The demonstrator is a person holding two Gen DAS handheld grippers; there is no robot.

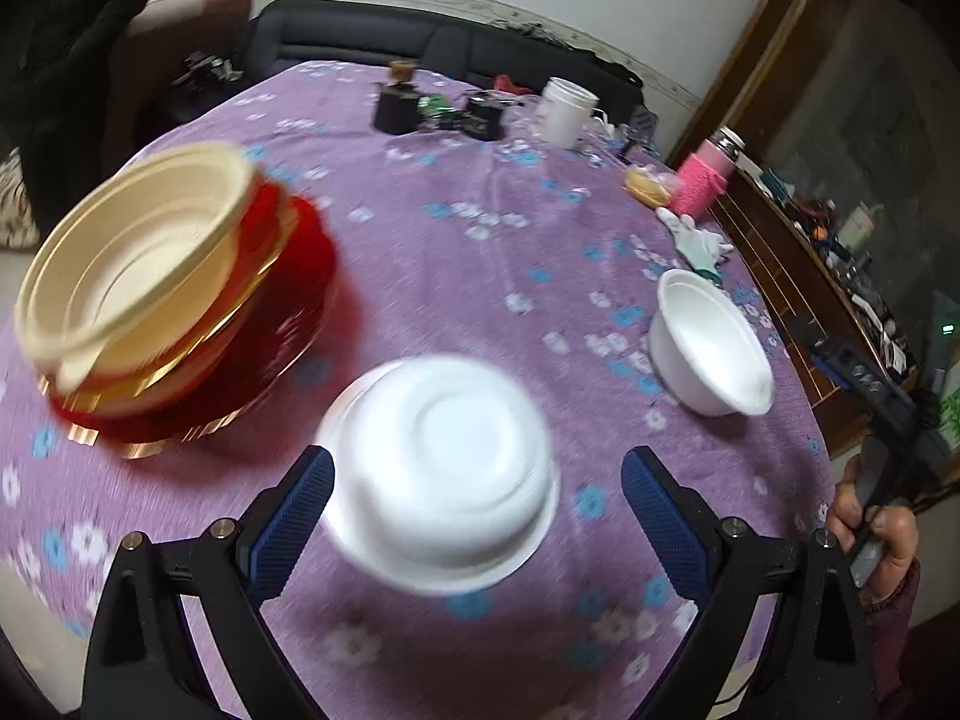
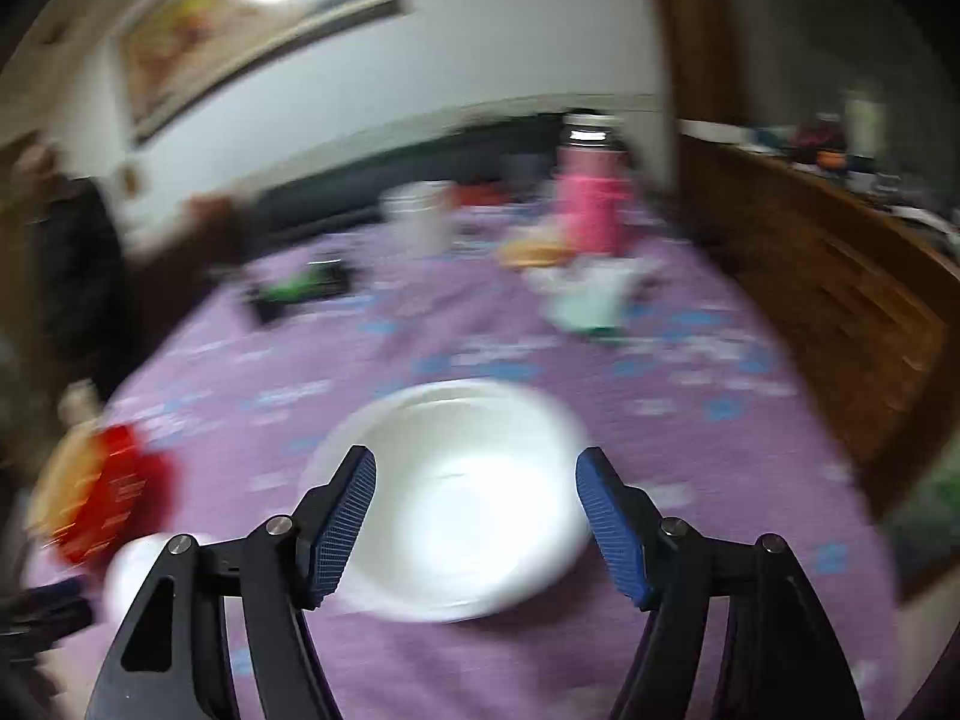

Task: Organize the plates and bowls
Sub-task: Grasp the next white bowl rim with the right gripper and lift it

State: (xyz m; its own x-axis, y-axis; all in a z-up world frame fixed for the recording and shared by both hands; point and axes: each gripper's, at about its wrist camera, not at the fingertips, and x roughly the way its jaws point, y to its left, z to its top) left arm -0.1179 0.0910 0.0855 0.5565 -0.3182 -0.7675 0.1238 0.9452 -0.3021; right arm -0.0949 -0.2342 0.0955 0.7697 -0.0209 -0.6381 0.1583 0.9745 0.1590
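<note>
A: Left hand-held gripper [image 1: 477, 516] is hanging open over an upturned white bowl [image 1: 438, 474], lower centre, pads clear of it.
B: Right hand-held gripper [image 2: 476, 522] is also open, nothing gripped; upright white bowl [image 2: 456, 498] is sitting on the counter [image 2: 690, 420] ahead.
A: Probably approaching to grasp. Next: close, carry to the red-and-cream stack [image 1: 174, 312], left.

Two white bowls [image 1: 441, 474] [image 1: 711, 342], one cream bowl [image 1: 135, 258] atop one red-gold plate stack [image 1: 240, 348], one white mug [image 1: 564, 111], one pink flask [image 1: 705, 177].
</note>
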